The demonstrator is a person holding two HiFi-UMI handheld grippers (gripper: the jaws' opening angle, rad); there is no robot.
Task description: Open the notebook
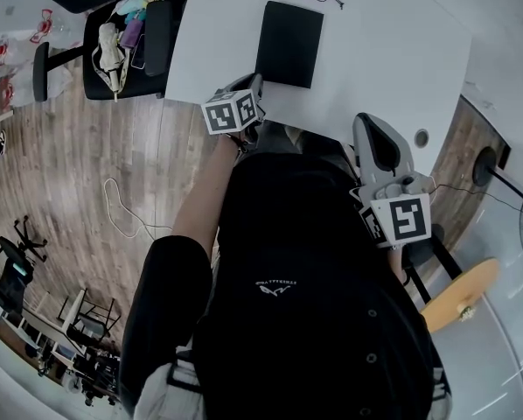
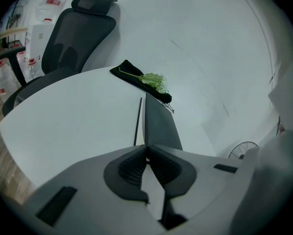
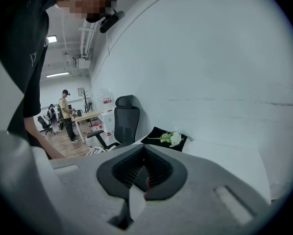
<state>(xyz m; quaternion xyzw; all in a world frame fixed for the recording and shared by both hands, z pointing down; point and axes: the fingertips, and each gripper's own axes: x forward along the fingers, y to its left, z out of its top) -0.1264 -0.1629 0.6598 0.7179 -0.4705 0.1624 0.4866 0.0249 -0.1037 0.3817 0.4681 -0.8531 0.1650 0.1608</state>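
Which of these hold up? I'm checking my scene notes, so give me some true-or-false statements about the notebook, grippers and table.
The notebook lies on the white table. True.
The right gripper has its jaws wide apart. False: they are together, with nothing between.
The left gripper is nearer the notebook than the right gripper. True.
The green sprig lies on the notebook. False: it lies on a black cloth farther back.

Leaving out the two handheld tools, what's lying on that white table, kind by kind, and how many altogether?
notebook: 1
black cloth: 1
leafy green sprig: 1
Total: 3
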